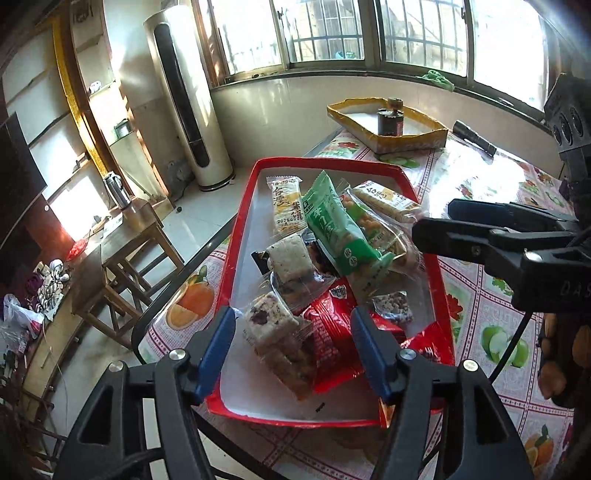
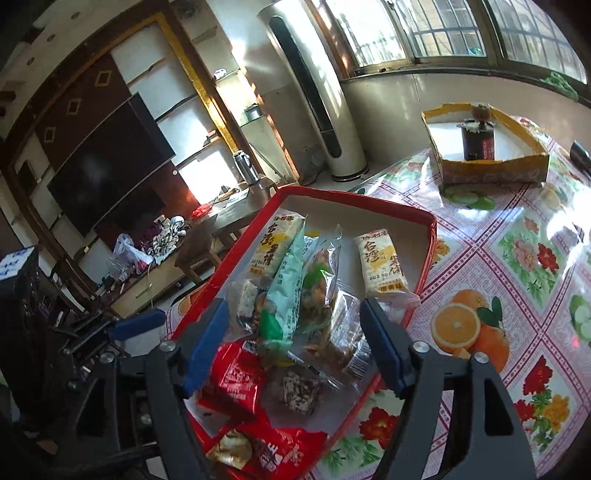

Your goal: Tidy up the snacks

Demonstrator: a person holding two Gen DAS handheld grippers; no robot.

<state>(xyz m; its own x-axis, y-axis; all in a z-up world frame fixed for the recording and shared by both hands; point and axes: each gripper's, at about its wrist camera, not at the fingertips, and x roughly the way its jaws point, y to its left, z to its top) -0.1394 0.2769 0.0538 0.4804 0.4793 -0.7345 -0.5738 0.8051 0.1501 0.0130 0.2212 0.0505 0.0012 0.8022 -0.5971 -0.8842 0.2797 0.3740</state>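
Behind red tray (image 1: 243, 206), yellow box (image 1: 413, 142), flashlight (image 1: 474, 137)

Home living room. Dark flat television (image 2: 110, 162) on wall unit, tall standing air conditioner (image 1: 184, 99) by barred windows (image 1: 321, 33), kettle (image 1: 116, 190) on wooden side table, all beyond fingers. Fruit-and-flower oilcloth covers table (image 2: 517, 280).

The left tongs (image 1: 293, 345) hang with jaws apart over a red tray (image 1: 240, 236) heaped with wrapped snacks: a green packet (image 1: 332, 225), red packets (image 1: 328, 332) and pale bars (image 1: 271, 325). The right tongs (image 1: 432, 221) reach in from the right. A yellow box (image 1: 410, 142) sits farther back on the flowered surface (image 1: 491, 280).
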